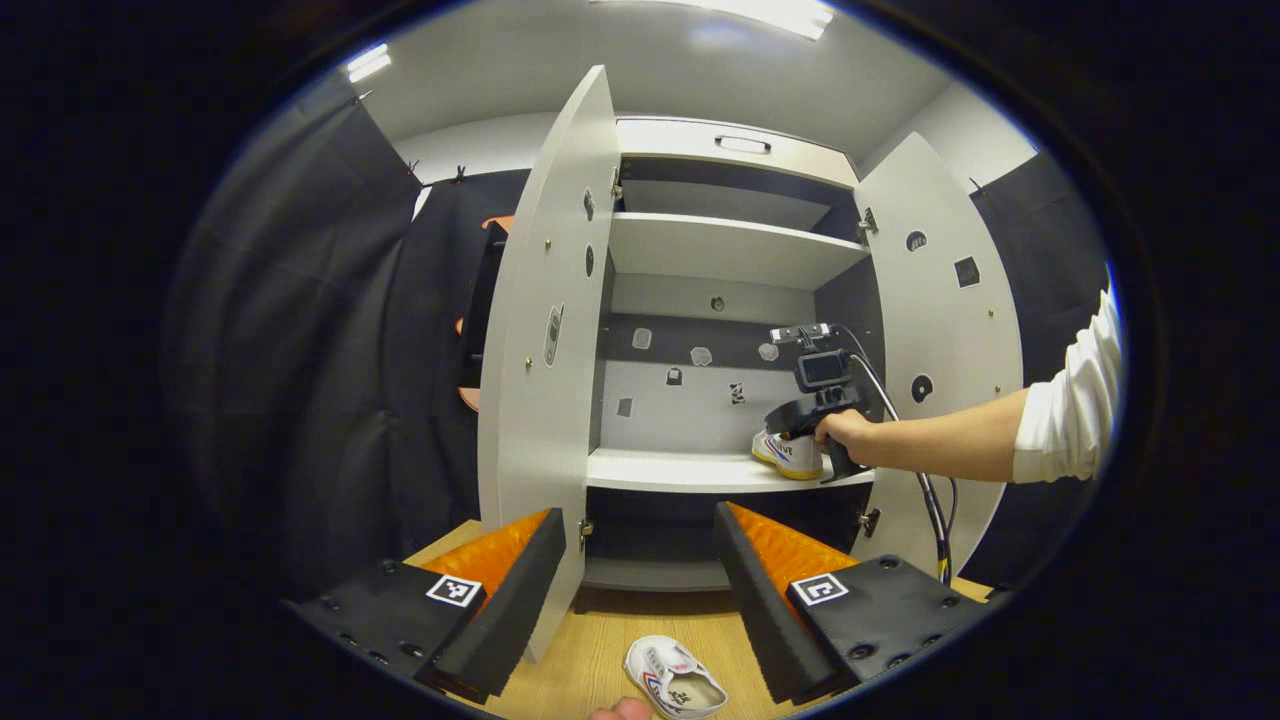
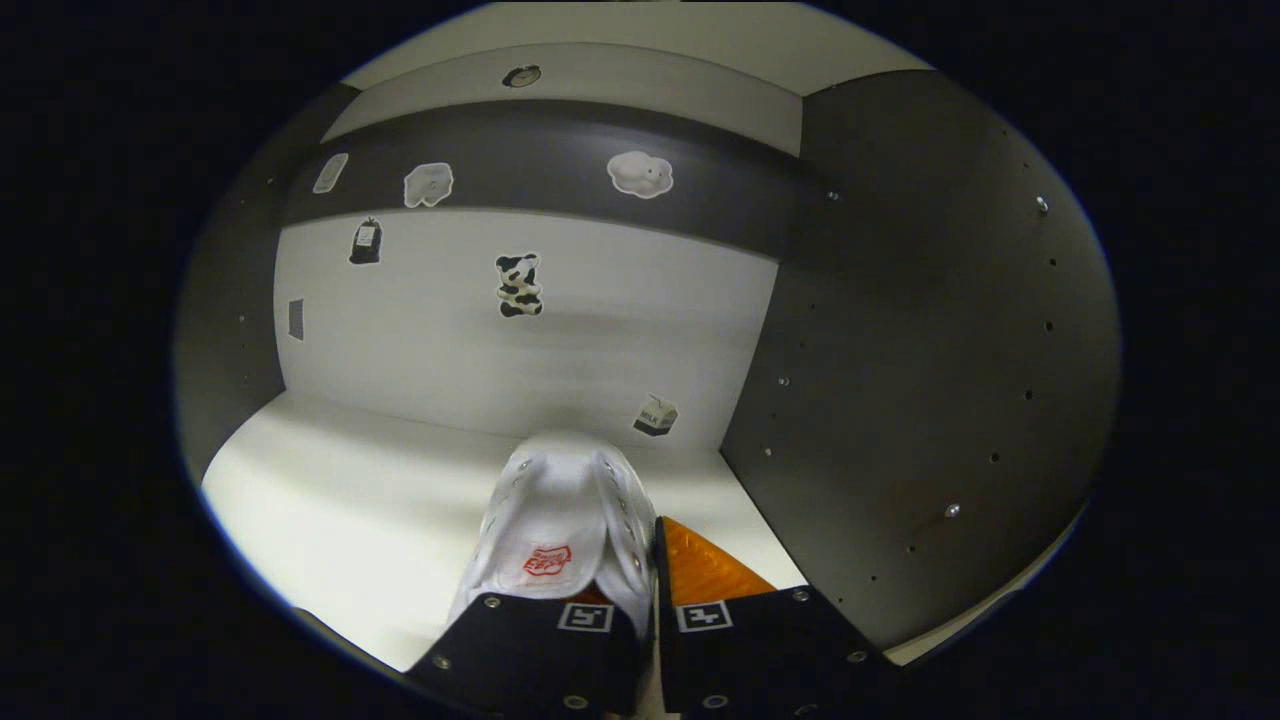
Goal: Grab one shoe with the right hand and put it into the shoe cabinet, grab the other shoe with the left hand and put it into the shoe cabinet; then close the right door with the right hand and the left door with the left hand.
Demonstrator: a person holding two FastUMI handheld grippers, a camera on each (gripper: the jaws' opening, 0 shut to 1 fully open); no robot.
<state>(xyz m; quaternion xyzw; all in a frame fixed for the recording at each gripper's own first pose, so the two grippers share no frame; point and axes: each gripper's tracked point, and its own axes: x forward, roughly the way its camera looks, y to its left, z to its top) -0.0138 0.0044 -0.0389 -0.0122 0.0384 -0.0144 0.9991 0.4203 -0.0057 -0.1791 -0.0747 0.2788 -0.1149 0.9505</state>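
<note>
Two doors of the shoe cabinet (image 1: pixel 700 250) are standing open, and you are setting the first shoe (image 2: pixel 560 520) on its middle shelf (image 2: pixel 330 480), near the right wall. Ease the right gripper (image 2: pixel 640 625) open only once the sole is sitting flat — its jaws are pinching the heel collar. The left gripper (image 1: pixel 635 590) is hanging wide and empty over the other shoe (image 1: pixel 675 678), lying on the wooden floor. That shoe's heel end is cut off — and the first shoe's sole is hidden.
</note>
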